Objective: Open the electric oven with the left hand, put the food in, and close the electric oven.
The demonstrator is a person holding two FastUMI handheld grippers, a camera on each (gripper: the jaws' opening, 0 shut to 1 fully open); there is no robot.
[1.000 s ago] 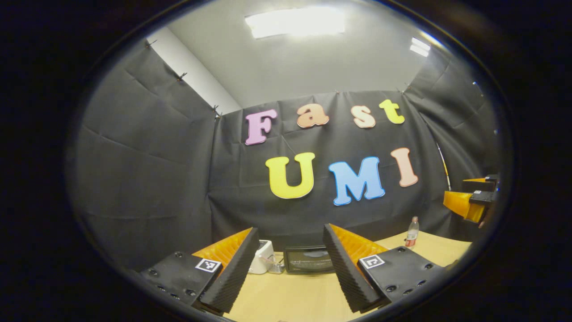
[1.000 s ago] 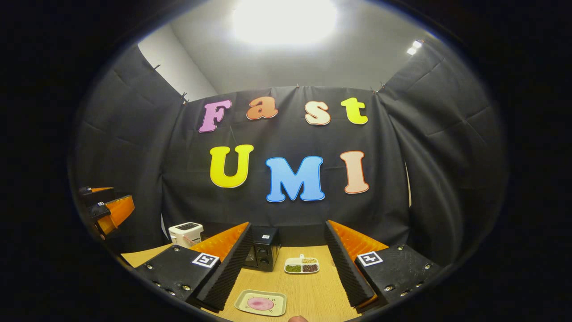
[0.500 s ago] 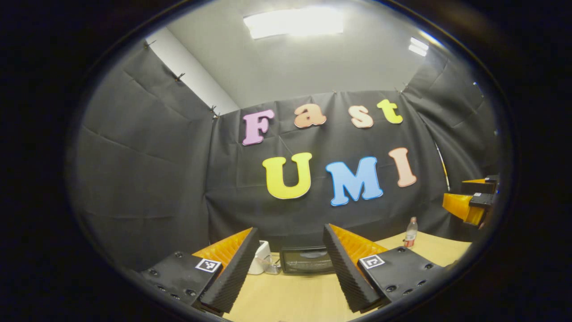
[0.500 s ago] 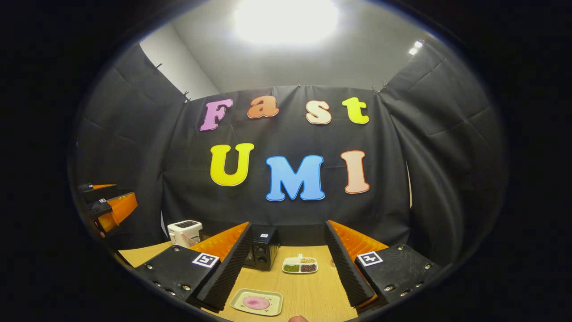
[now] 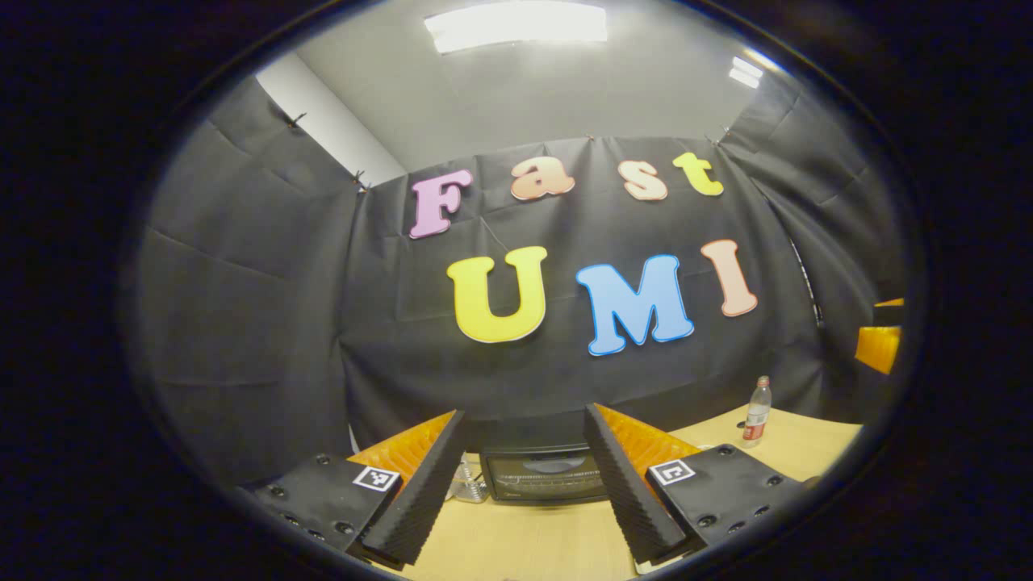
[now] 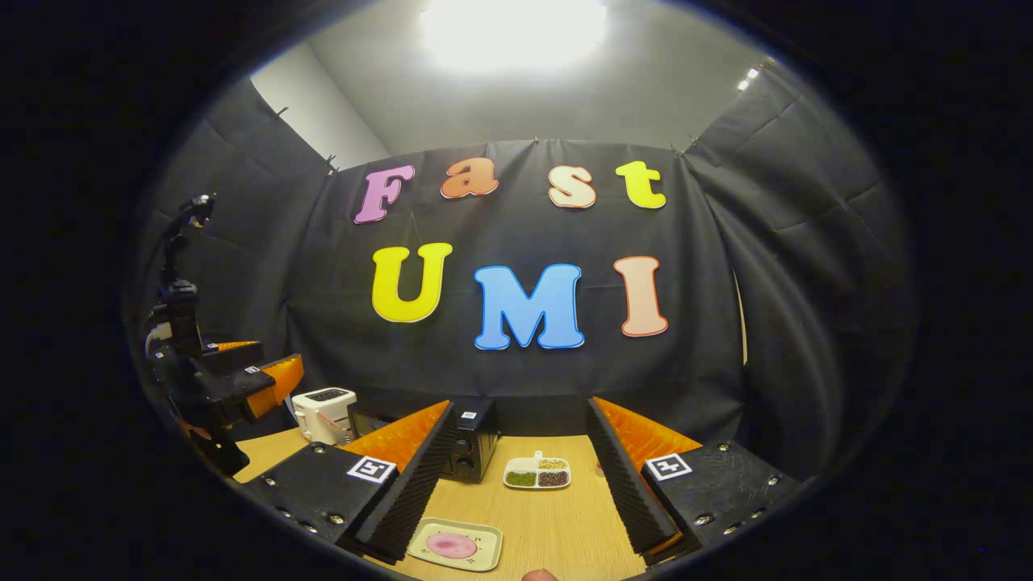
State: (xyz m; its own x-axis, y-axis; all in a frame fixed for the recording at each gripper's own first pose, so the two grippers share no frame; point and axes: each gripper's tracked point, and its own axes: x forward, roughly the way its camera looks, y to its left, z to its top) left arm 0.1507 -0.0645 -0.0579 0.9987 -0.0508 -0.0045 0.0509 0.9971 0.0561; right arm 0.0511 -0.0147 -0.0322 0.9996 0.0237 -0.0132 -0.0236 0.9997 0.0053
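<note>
The black electric oven [image 5: 545,476] stands at the back of the wooden table [image 5: 524,541], door shut, seen straight ahead between the fingers of my open left gripper [image 5: 524,415]. In the right gripper view the oven [image 6: 474,440] is partly hidden behind one finger of my open right gripper [image 6: 518,407]. A pale tray with a round pink piece of food [image 6: 453,545] lies just below and in front of that gripper. The left gripper [image 6: 258,379] hangs above the table at the left, with nothing between its fingers.
A white toaster [image 6: 324,413] stands left of the oven. A divided dish of beans [image 6: 537,474] sits to the oven's right. A small bottle [image 5: 756,411] stands at the back right of the table. The right gripper [image 5: 880,343] shows at the far right edge.
My left gripper has moved forward toward the oven, which now looks larger and centred between its fingers. The right gripper has barely shifted. Both stay open.
</note>
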